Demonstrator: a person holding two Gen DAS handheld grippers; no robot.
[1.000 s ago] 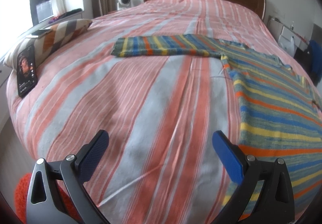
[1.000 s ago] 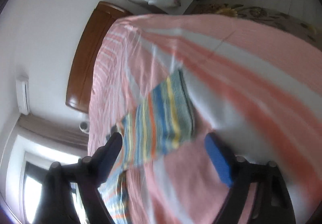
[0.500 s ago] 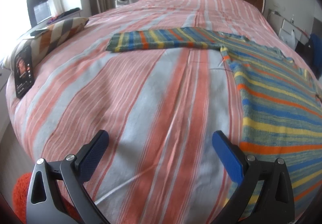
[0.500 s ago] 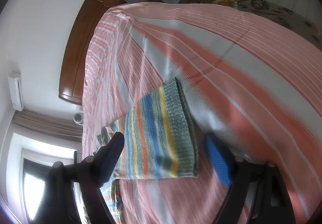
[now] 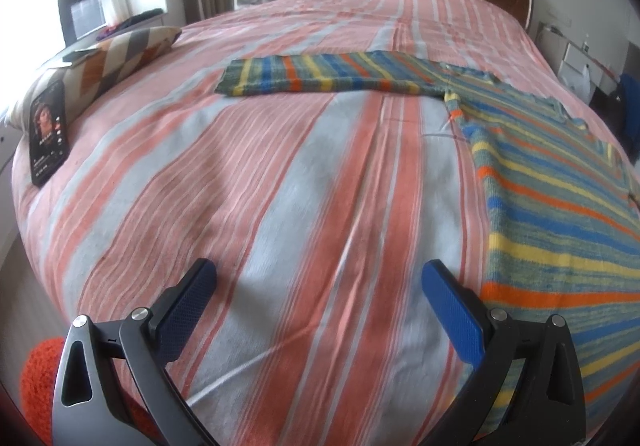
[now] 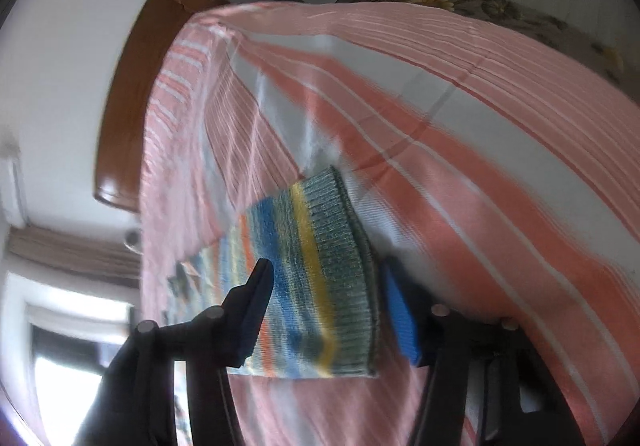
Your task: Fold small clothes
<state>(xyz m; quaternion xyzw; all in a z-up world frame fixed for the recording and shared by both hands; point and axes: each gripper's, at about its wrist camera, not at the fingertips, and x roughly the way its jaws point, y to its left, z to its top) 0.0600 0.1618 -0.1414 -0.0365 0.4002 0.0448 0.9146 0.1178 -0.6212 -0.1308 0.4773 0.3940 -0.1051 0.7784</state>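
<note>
The right gripper (image 6: 324,310) is closing around the striped sweater's (image 5: 552,205) sleeve cuff (image 6: 344,278) on the bed (image 5: 280,185); the left gripper (image 5: 320,310) hovers apart, empty. Next, the sleeve likely folds inward.

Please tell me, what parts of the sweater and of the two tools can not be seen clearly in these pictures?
- Striped sweater, left wrist view: its right part is cut off by the picture edge.
- Sweater cuff, right wrist view: motion blur hides whether the closing right tool already touches it.
- Left tool: open above the bedspread; contact unclear.
</note>
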